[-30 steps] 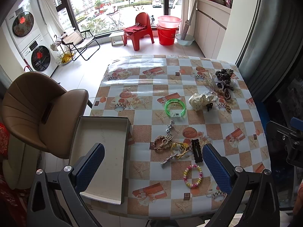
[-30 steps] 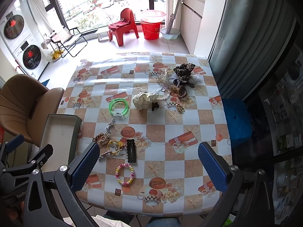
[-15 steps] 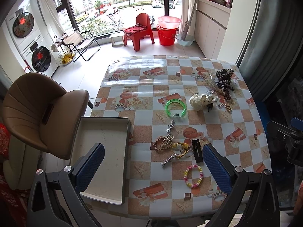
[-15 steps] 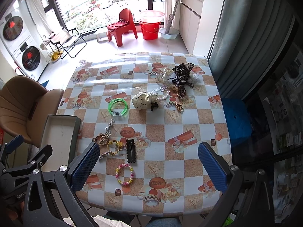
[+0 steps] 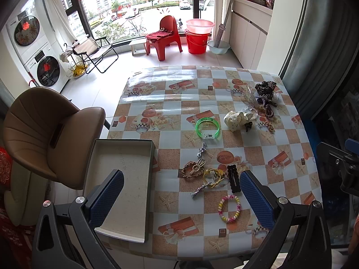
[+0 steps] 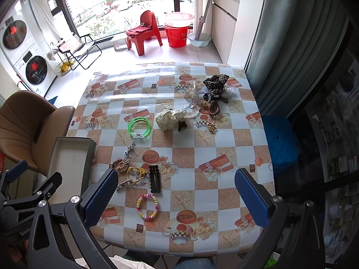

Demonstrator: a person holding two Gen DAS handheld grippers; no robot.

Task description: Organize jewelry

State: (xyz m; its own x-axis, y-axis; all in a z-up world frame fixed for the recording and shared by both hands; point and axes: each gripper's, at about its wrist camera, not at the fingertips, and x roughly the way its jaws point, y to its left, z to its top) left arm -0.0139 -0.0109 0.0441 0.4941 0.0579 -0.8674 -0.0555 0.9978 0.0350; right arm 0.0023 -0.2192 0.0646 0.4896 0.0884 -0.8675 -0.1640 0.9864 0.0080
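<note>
The jewelry lies loose on the checkered-oilcloth worktop [image 5: 170,103]: nearest the shallow grey cardboard tray [image 5: 121,179] sit one pastel beaded bracelet [image 5: 229,209], one black scalloped hair clip [image 5: 233,178] and one translucent green plastic bangle [image 5: 207,127]. Nothing has shifted over the last second, so sorting hasn't begun. Left hand-held gripper [image 5: 181,199] and right hand-held gripper [image 6: 176,198] hang wide apart, empty.

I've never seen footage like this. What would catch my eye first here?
Probably the checkered table strewn with trinkets: a bright green bangle mid-table, a pastel bead bracelet near the front edge, and a heap of scrunchies at the far right corner. An open tray sits at the left edge, and blue fingers frame the view.
</note>
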